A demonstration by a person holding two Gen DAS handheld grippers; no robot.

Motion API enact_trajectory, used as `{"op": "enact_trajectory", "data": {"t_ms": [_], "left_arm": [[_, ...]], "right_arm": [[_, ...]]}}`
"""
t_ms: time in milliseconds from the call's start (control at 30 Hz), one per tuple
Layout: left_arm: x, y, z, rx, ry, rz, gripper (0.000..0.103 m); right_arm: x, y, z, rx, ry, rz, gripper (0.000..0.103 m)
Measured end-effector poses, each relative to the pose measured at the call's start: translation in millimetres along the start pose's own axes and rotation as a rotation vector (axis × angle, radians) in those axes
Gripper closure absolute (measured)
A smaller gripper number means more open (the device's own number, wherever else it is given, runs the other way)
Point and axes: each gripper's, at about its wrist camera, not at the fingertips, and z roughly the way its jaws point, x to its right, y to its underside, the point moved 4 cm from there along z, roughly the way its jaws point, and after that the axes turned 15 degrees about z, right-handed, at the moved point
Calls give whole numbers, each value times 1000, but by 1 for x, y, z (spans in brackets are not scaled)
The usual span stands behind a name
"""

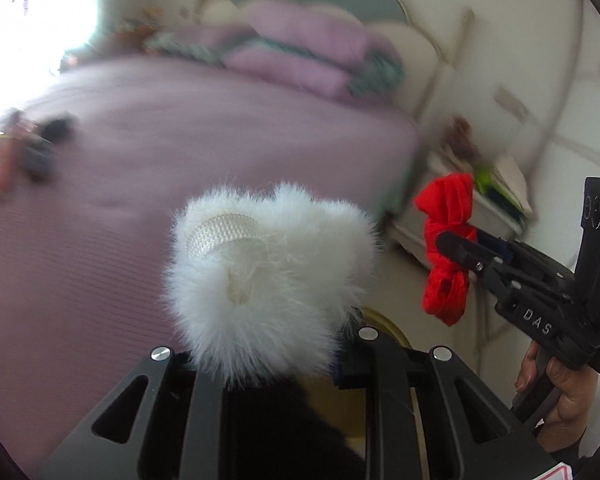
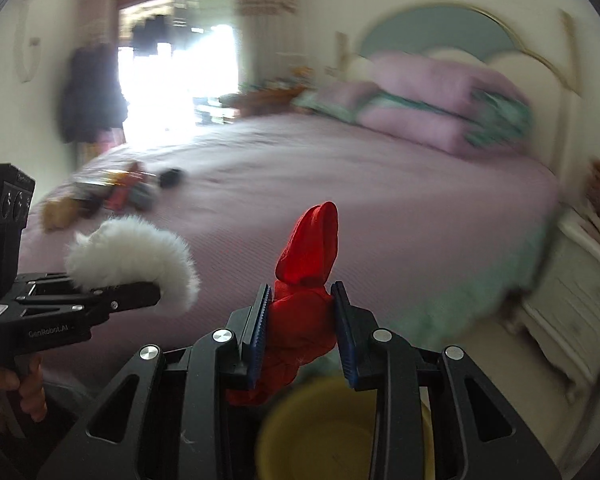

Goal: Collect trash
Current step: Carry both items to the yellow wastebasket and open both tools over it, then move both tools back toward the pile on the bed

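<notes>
Right wrist: red cloth [image 2: 306,280] apparently clamped.

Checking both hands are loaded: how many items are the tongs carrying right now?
2. The white furry piece is clamped in the left tongs; the red cloth is pinched in the right tongs, above a yellow bin. More blurred clutter lies on the bed.

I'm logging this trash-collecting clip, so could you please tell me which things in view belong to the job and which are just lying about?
Job in hand:
- white fluffy item in the left gripper
- red cloth in the right gripper
- yellow bin below
- small clutter on the bed

Lying about:
- pink pillows
- white nightstand
</notes>
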Motion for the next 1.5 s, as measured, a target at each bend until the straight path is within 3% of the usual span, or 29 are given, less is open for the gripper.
{"op": "enact_trajectory", "data": {"t_ms": [100,233,267,300,367,500,800,867,900,933,1033,1233,1500], "left_arm": [[33,10,48,-89,96,20,82],[71,28,106,-211,150,79,82],[78,32,118,-240,175,85,78],[84,37,128,-269,198,87,69],[93,44,148,-321,229,95,27],[96,53,158,-339,201,139,20],[74,39,129,-270,108,150,11],[71,38,125,-262,101,151,11],[70,39,123,-260,98,151,11],[69,39,121,-254,95,152,11],[68,39,116,-242,83,160,11],[62,30,92,-182,63,162,11],[30,10,24,-34,-50,131,9]], "right_arm": [[50,21,0,-30,112,94,73],[102,50,12,-86,203,197,73],[111,56,15,-101,217,220,73],[120,64,20,-123,227,240,73],[126,74,25,-157,241,255,73],[137,95,36,-215,249,248,73],[114,111,57,-315,192,188,70],[107,115,62,-335,182,159,50],[103,116,66,-353,202,127,24],[99,118,66,-345,252,77,17],[91,118,64,-342,273,21,17],[83,88,34,-210,129,120,17],[26,52,24,-99,-23,57,17]]}}
